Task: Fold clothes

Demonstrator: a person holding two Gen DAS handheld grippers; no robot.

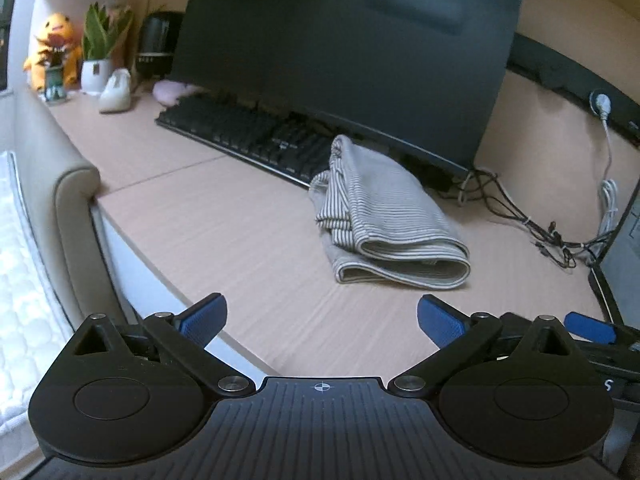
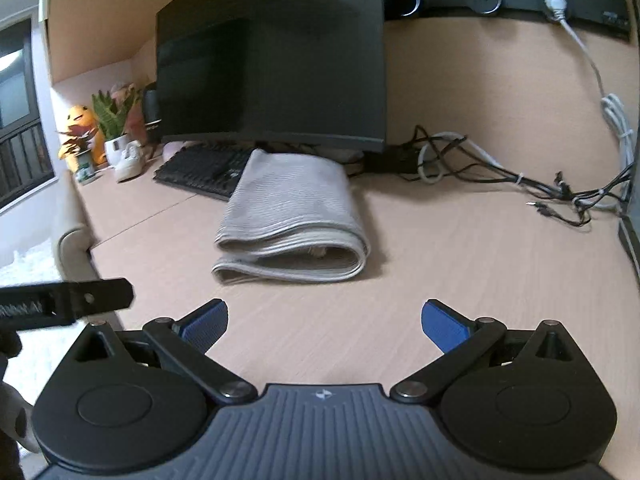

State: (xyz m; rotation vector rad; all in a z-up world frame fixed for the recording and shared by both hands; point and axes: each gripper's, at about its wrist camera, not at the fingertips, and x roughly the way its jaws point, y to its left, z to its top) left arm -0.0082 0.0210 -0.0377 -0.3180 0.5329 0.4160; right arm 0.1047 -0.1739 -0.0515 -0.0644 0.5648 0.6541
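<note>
A grey striped garment [image 1: 384, 220] lies folded into a thick bundle on the light wooden desk [image 1: 224, 240], its far end resting on the keyboard. In the right wrist view the same folded garment [image 2: 292, 220] sits ahead, centre left. My left gripper [image 1: 322, 320] hovers over the desk short of the bundle, open wide, nothing between its blue pads [image 1: 204, 320]. My right gripper [image 2: 324, 322] is also open and empty, back from the bundle. A blue pad of the right gripper [image 1: 588, 328] shows at the left view's right edge; part of the left gripper [image 2: 80, 300] shows at the right view's left.
A dark monitor [image 1: 344, 48] and black keyboard [image 1: 244, 136] stand behind the garment. Tangled cables [image 1: 552, 236] and a white power cord [image 2: 592, 64] lie at the right. A plush toy [image 1: 54, 52], potted plant [image 1: 100, 56] and white shoe [image 1: 116, 92] sit at the far left. A padded bed edge [image 1: 68, 200] borders the desk.
</note>
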